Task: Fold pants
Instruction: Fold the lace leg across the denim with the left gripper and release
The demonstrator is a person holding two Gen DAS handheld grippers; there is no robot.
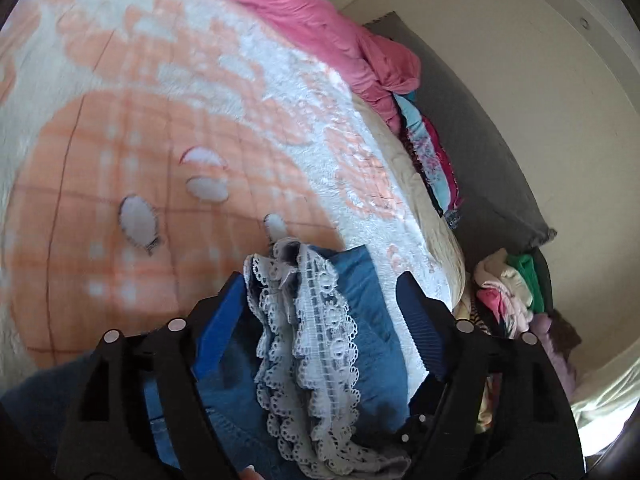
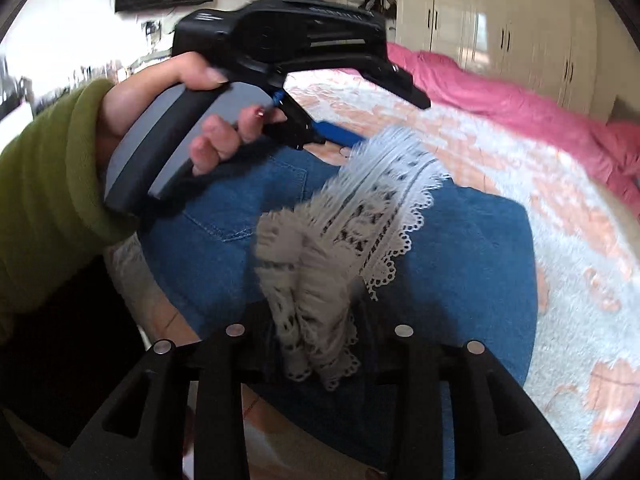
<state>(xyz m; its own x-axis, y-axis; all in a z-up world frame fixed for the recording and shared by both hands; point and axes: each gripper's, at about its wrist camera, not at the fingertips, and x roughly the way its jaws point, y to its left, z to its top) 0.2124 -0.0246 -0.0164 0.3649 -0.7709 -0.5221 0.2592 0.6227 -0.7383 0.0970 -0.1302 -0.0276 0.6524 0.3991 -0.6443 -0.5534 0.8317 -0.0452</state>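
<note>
A pair of blue denim pants point(image 2: 460, 240) with white lace trim point(image 2: 372, 216) is seen lying folded over on a bed covered by a peach-and-white blanket point(image 1: 120, 128). The denim sits directly ahead of and beneath both sets of jaws, at the near edge of the bed.

In the left wrist view, the left gripper point(image 1: 320, 304) is seen with its jaws standing wide apart. The lace band point(image 1: 320, 320) and the blue denim point(image 1: 368, 300) pass between the 2 blue pads, but neither pad is seen pressing on the cloth, so the cloth is judged released and lying loose there.

In the right wrist view, the right gripper point(image 2: 320, 344) is seen with its jaws partly apart. A bunch of lace is gathered between them at their root; whether the pads bear on it cannot be told, as the fingertips are hidden behind the lace and the picture is blurred. The left gripper is also seen here, held by a hand point(image 2: 208, 128) in a green sleeve point(image 2: 48, 184), ahead and to the left of the right jaws.

The lace edge is seen running forward and away from both jaws, roughly along their pointing line, with the denim spreading to either side. The right jaws are judged the nearer to the bunched lace end, so any smoothing or further fold is likely to be led from that side.

A pink duvet point(image 2: 500, 96) is seen along the far side of the bed.
</note>
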